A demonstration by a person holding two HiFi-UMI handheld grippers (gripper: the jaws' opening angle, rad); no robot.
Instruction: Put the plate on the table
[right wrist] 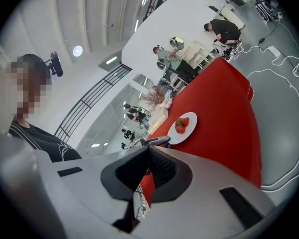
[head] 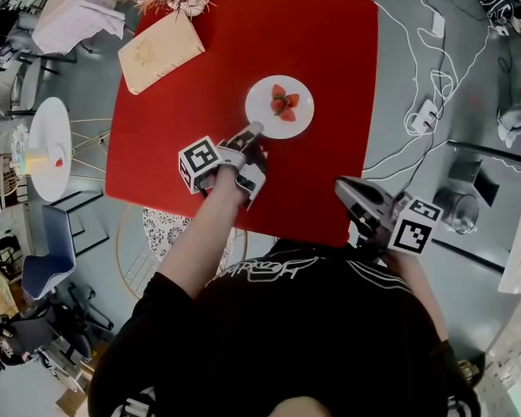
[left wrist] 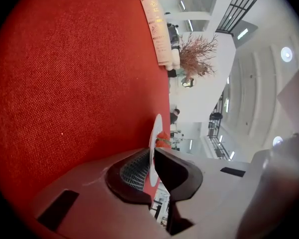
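Past the black shirt (head: pixel 278 328), we see the right gripper (head: pixel 346 188) closed on nothing, while the left gripper (head: pixel 254 130), nearer, pinches the near rim of the strawberry plate (head: pixel 297 115) lying ahead on the red table (head: pixel 330 42).

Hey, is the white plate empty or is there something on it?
Not empty. The plate carries strawberries near its middle; the right gripper view shows the same red fruit.

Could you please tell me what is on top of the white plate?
Red strawberries lie near the middle of the plate. The left gripper is shut on its near rim, hiding that edge; the rest of the plate is bare.
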